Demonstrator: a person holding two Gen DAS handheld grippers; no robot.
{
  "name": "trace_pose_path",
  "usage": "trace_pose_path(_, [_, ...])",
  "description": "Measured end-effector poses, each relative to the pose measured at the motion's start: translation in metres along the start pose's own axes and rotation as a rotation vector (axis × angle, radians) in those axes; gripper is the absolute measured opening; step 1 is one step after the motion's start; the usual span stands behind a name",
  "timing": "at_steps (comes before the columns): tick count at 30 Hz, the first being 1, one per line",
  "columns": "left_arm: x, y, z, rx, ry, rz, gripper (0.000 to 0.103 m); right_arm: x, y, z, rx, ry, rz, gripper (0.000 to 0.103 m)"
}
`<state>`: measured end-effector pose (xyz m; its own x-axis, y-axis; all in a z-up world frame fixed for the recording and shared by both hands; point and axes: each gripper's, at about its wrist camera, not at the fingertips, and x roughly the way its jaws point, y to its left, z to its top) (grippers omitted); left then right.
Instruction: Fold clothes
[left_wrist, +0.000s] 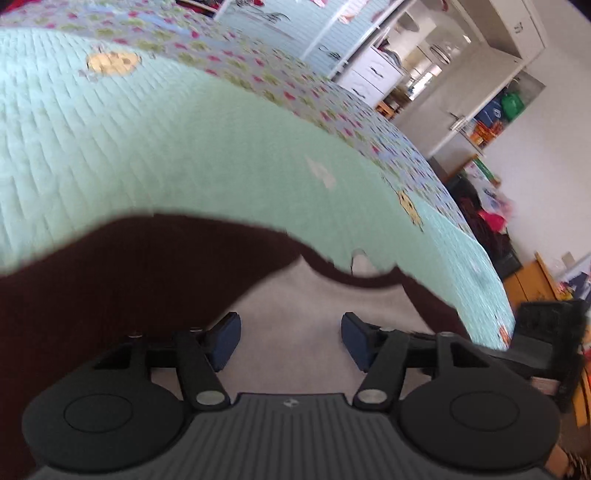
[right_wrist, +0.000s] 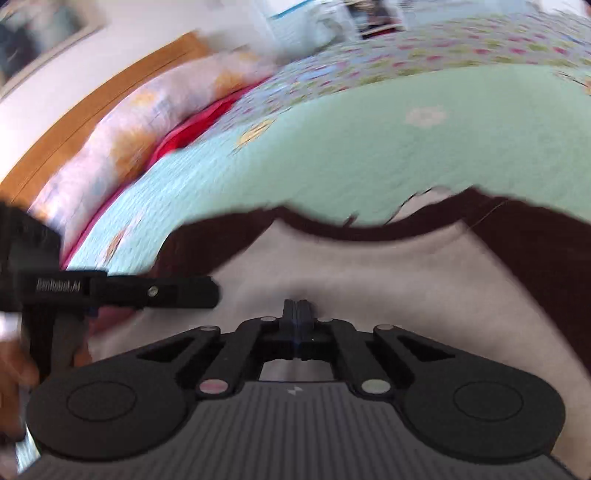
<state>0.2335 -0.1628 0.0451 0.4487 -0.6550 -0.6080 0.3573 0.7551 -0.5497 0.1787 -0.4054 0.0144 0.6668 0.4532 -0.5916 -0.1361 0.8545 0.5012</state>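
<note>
Near the bed's (left_wrist: 155, 155) front edge, the shirt (right_wrist: 369, 273) is pinched by the clenched right gripper (right_wrist: 297, 308) while the left gripper (left_wrist: 290, 334) is held released, so an uneven, bunched fold is risked.

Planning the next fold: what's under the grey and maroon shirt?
The shirt lies on a mint-green quilt covering the bed. Whatever lies beneath the shirt's middle is hidden by the fabric.

A bedroom in a home is shown. A bed is covered by a mint-green quilted bedspread (left_wrist: 155, 147) bordered with small pink and green flowers, and a pale patterned pillow (right_wrist: 147, 110) is laid against an orange-brown wooden headboard (right_wrist: 110, 85). White drawers and open cupboard shelves (left_wrist: 373, 74) stocked with coloured boxes and bags are seen along the far wall.
</note>
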Motion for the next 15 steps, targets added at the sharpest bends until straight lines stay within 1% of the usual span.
trace_pose_path(1, [-0.004,-0.001,0.002,0.006,-0.013,-0.028,0.067,-0.007,0.0,0.0,0.005,-0.018,0.01,0.011])
trace_pose_path(2, [0.002,0.001,0.004,0.013,-0.015,-0.012,0.072,-0.014,0.0,0.0,0.01,-0.036,0.019,0.013])
trace_pose_path(4, [0.015,0.005,0.008,0.026,-0.021,0.021,0.073,-0.027,0.001,0.0,0.02,-0.071,0.037,0.019])
trace_pose_path(5, [0.021,0.007,0.01,0.033,-0.023,0.037,0.071,-0.02,-0.004,0.0,0.0,-0.043,0.001,0.019])
trace_pose_path(6, [0.027,0.009,0.012,0.04,-0.026,0.053,0.062,-0.01,-0.015,0.001,-0.003,-0.028,-0.023,0.006])
trace_pose_path(7, [0.03,0.011,0.017,0.039,-0.055,0.062,0.061,0.0,-0.026,0.003,-0.004,-0.014,-0.046,0.002])
trace_pose_path(9, [0.035,0.012,0.03,0.03,-0.065,0.076,0.061,0.006,-0.045,0.016,0.082,-0.043,0.005,0.002])
trace_pose_path(11, [0.038,0.011,0.035,0.035,-0.063,0.092,0.061,0.005,-0.049,0.023,0.091,-0.072,0.007,0.002])
trace_pose_path(13, [0.036,0.008,0.036,0.039,-0.062,0.1,0.061,-0.001,-0.047,0.021,0.118,-0.099,0.001,0.002])
trace_pose_path(14, [0.032,0.006,0.034,0.045,-0.059,0.105,0.061,-0.01,-0.048,0.018,0.145,-0.122,0.014,0.007])
trace_pose_path(15, [0.028,0.005,0.032,0.05,-0.055,0.109,0.062,-0.022,-0.05,0.014,0.16,-0.156,0.028,0.013])
